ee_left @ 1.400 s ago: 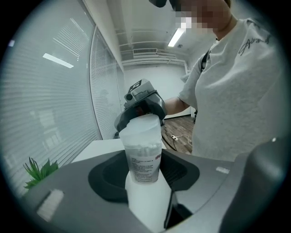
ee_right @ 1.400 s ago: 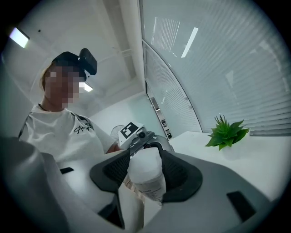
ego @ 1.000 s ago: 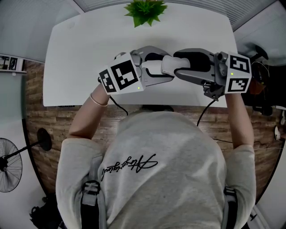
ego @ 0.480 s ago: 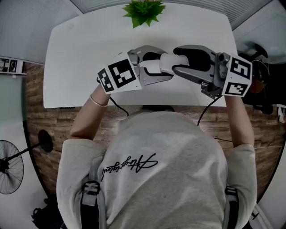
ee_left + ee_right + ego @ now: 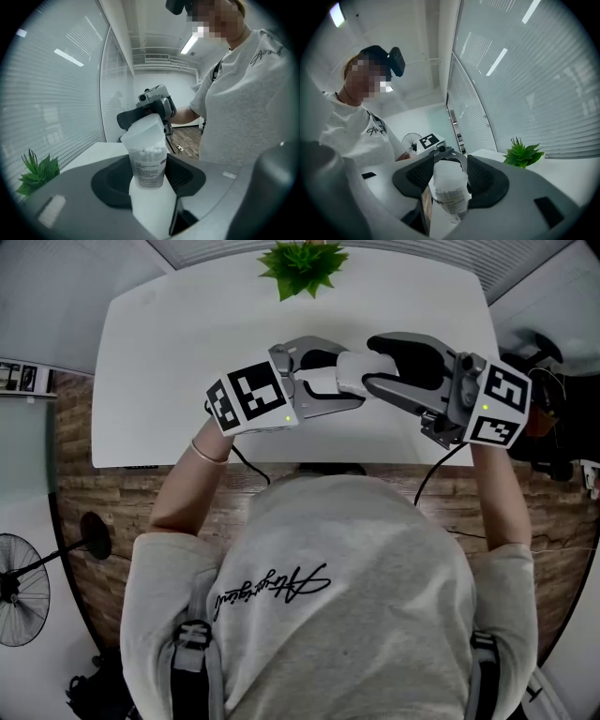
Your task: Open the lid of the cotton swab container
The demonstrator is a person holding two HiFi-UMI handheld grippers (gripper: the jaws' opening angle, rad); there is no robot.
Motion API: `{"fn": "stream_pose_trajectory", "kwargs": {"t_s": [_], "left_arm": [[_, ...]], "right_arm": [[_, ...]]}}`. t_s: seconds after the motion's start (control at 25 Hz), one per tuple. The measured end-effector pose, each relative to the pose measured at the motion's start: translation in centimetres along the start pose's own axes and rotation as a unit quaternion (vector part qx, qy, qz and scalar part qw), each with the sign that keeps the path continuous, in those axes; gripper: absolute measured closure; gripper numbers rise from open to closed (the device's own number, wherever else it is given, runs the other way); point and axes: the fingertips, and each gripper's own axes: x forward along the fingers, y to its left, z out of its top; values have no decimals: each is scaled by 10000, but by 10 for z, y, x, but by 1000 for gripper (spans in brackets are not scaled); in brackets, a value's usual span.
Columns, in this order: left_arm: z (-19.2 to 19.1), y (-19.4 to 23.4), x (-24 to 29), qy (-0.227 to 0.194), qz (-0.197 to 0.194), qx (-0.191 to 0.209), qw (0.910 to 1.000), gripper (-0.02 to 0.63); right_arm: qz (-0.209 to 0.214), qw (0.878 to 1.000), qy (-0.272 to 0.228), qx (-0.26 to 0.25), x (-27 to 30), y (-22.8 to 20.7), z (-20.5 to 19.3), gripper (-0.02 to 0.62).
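Note:
The cotton swab container (image 5: pixel 349 374) is a clear tub of white swabs with a label (image 5: pixel 149 165) and a frosted lid (image 5: pixel 144 133). Both grippers hold it in the air over the white table (image 5: pixel 169 343), facing each other. My left gripper (image 5: pixel 328 382) is shut on the lower, labelled part of the tub, with a dark pad on each side. My right gripper (image 5: pixel 373 371) is shut on the frosted lid (image 5: pixel 450 174). The lid sits on the tub, slightly tilted in the left gripper view. The tub's base is hidden between the left jaws.
A green potted plant (image 5: pixel 305 263) stands at the table's far edge and also shows in both gripper views (image 5: pixel 37 171) (image 5: pixel 524 153). A standing fan (image 5: pixel 21 587) is on the wooden floor at the left. The person stands at the table's near edge.
The right gripper has rolled slightly about the lid, so its marker cube has tipped. The left gripper and the tub have stayed where they were.

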Motion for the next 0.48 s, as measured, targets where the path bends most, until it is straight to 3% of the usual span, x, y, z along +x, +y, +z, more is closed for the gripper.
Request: {"fn": "stream_pose_trajectory", "kwargs": {"t_s": [0.48], "left_arm": [[-2, 4, 2, -33, -1, 0, 10000, 403]], "right_arm": [[-238, 9984, -111, -491, -2, -7, 16, 407]]}}
